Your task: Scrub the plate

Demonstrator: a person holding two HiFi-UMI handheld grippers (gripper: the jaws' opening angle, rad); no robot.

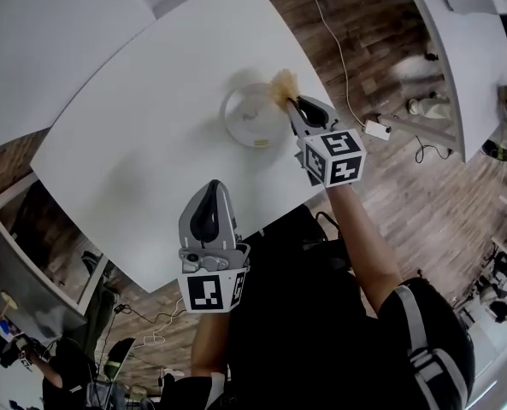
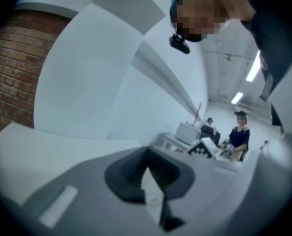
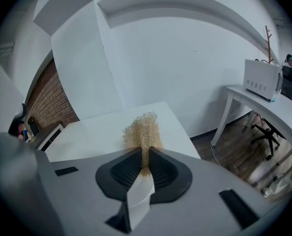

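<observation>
A round white plate lies on the white table near its right edge. My right gripper hovers at the plate's right rim, shut on a tan wiry scrubber that sticks out over the rim. In the right gripper view the scrubber stands pinched between the dark pads of the right gripper; the plate is hidden there. My left gripper is held over the table's near edge, away from the plate. In its own view the left gripper is shut on nothing and tilted up at the wall.
Wood floor with cables and a power adapter lies right of the table. Another white table stands at the far right. A microwave sits on a side table, with an office chair below. People stand in the background.
</observation>
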